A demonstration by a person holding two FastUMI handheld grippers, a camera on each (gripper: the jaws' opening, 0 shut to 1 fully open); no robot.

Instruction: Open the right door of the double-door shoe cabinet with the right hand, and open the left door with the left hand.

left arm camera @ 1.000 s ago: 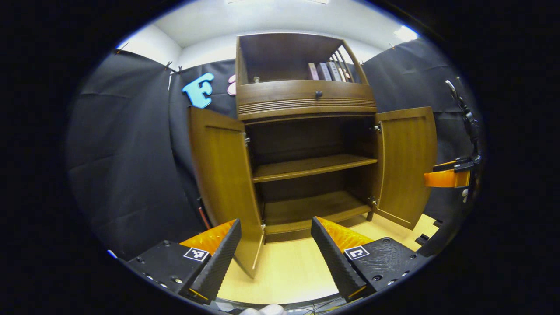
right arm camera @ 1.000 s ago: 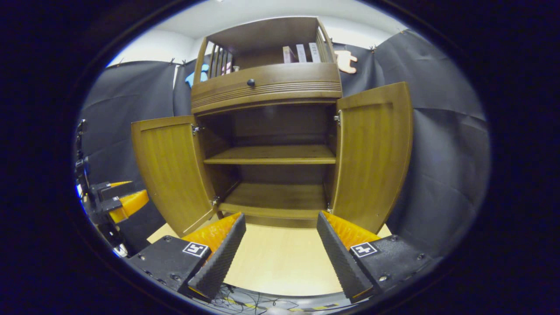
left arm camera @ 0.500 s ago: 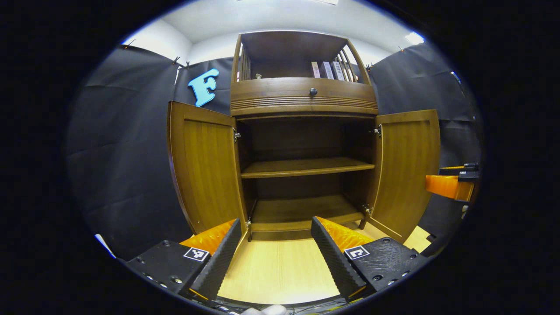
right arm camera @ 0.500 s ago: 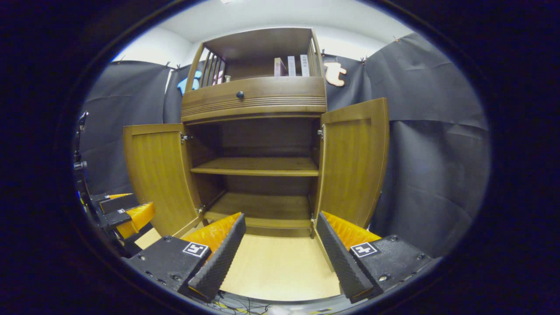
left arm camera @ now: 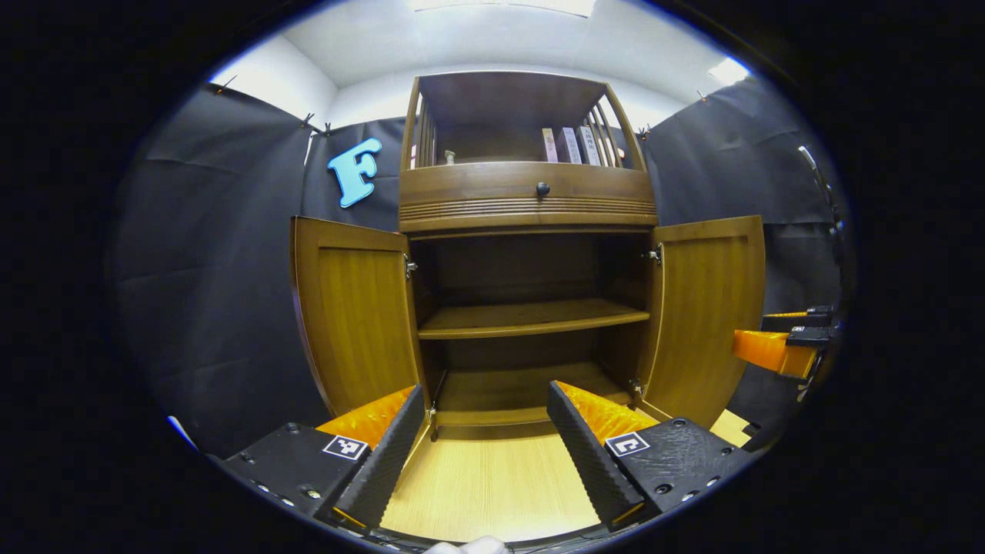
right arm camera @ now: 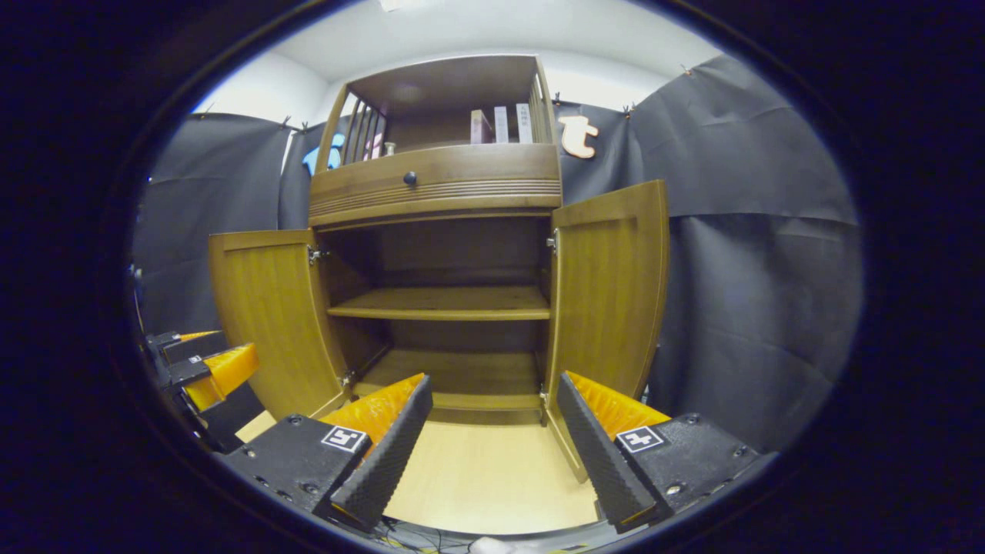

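Your left gripper is spread apart and holds nothing, hanging above the pale wooden floor in front of the shoe cabinet. Your right gripper is likewise spread wide and empty, facing the same cabinet from a little to the right. Both doors stand swung out: the left door to the left of the opening, the right door to its right. Inside, you can see a bare middle shelf and a bottom board. Above is a drawer with a dark knob, and books stand on the top rack.
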